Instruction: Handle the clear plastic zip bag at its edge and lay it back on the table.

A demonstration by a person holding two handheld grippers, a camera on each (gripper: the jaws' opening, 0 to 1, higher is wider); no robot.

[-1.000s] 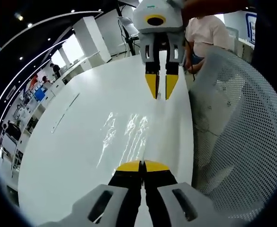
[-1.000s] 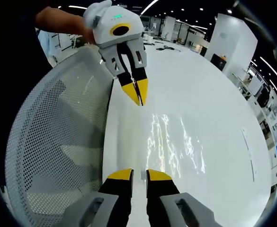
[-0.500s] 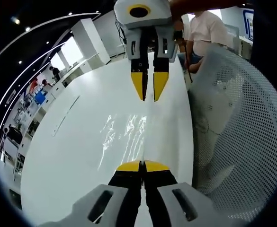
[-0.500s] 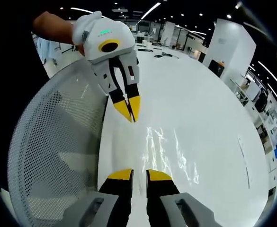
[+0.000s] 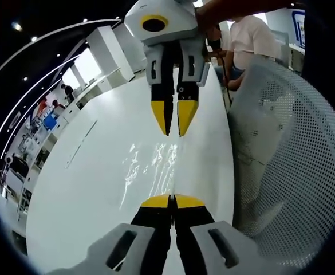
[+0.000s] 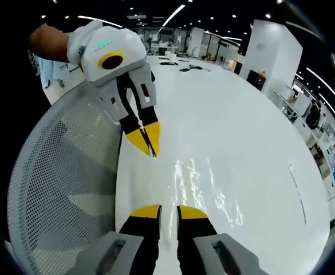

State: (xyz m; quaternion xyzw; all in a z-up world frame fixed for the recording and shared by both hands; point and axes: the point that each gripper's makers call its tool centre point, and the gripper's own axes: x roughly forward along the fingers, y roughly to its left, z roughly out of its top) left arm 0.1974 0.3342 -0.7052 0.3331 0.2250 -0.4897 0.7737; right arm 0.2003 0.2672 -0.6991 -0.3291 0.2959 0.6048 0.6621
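Left gripper view, glossy crinkled zip bag (image 5: 153, 166), perforated mesh chair (image 5: 282, 149)

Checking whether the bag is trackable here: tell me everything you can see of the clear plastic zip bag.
The clear plastic zip bag is nearly invisible: transparent film showing as streaky, wrinkled white glints, lying flat on the glossy white table. It sits between the shut left gripper and the open right gripper. Its near edge reaches the left gripper; whether that pinches it is unclear. The zip cannot be made out.

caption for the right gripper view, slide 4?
Left gripper, jaws shut, pinches the edge of the clear zip bag on the white table; right gripper open nearby.
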